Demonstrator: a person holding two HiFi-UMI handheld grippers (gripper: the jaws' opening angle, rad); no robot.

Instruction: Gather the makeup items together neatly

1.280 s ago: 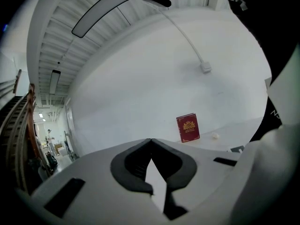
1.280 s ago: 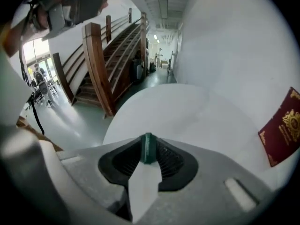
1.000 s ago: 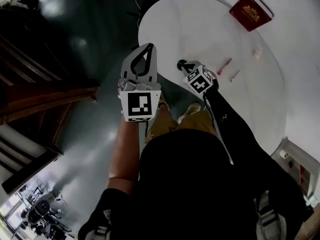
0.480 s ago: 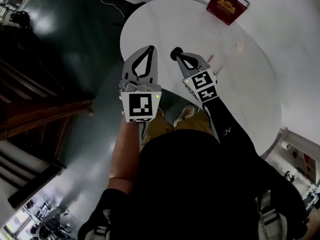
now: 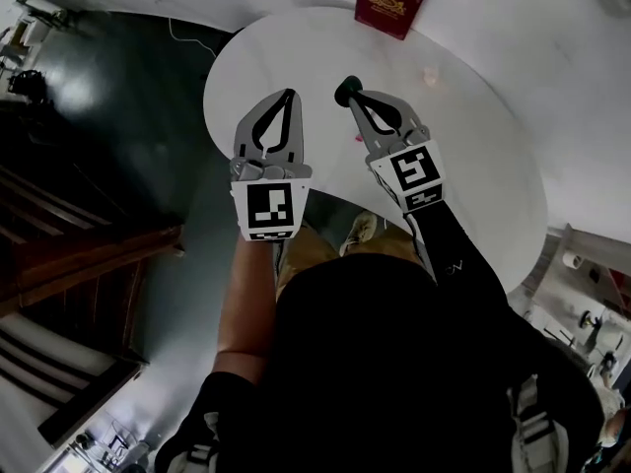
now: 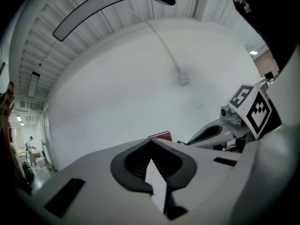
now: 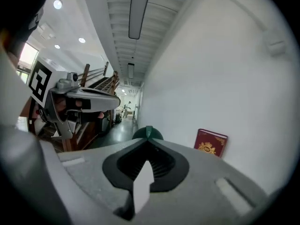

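Observation:
My right gripper (image 5: 353,98) hangs over the near part of the round white table (image 5: 473,166), shut on a small dark green round item (image 5: 344,91) that sticks out past its tips. In the right gripper view the item (image 7: 147,133) shows just beyond the closed gripper (image 7: 148,140). My left gripper (image 5: 287,96) is beside it to the left, shut and empty; its tips (image 6: 151,141) meet with nothing between. A small pale item (image 5: 430,75) lies farther back on the table. A bit of pink (image 5: 357,138) peeks out beside the right gripper.
A dark red book (image 5: 391,3) stands at the table's far edge, also seen as the red book (image 7: 211,145) in the right gripper view. Dark floor (image 5: 128,116) and wooden stairs (image 5: 69,254) lie to the left. A white wall is behind the table.
Both grippers have moved forward over the table. The right one has risen and levelled out with the dark green item in it. The book has shifted left in the head view.

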